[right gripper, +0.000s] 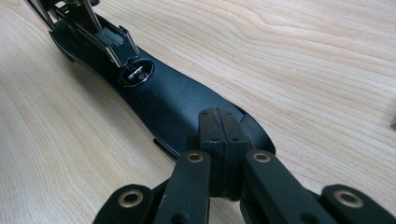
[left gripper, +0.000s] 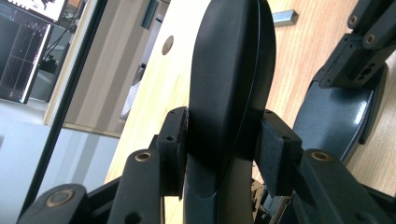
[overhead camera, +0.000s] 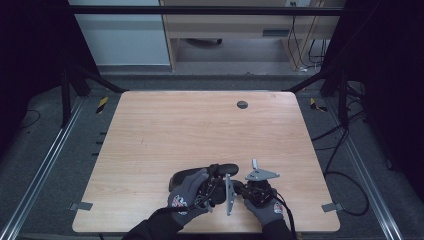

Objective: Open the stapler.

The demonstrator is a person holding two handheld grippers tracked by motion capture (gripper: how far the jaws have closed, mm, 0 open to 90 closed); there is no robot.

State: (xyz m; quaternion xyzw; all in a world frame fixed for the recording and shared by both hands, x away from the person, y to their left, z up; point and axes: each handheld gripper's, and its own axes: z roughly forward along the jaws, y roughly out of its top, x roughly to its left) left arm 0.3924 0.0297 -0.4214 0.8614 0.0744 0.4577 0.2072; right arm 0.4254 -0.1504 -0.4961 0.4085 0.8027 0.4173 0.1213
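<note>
A glossy black, elongated shell-like piece [left gripper: 229, 70] stands on edge between my left gripper's [left gripper: 225, 144] pads, which press on both its sides. A second flat black piece [left gripper: 336, 116] lies on the table beside it. In the right gripper view that flat piece [right gripper: 163, 102] stretches away, with a small hole holding a metal clip. My right gripper [right gripper: 219, 126] is shut, pad against pad, its tips over the near end of the piece. In the high view both gloved hands sit at the table's front middle, around the black object [overhead camera: 187, 176].
The wooden table [overhead camera: 200, 125] has a dark round grommet [overhead camera: 242, 104] near its far edge. Small metal brackets [overhead camera: 80, 205] [overhead camera: 331, 206] stick out at the front corners. Cables lie on the floor at the right. A lit monitor [left gripper: 23, 51] stands beyond the table.
</note>
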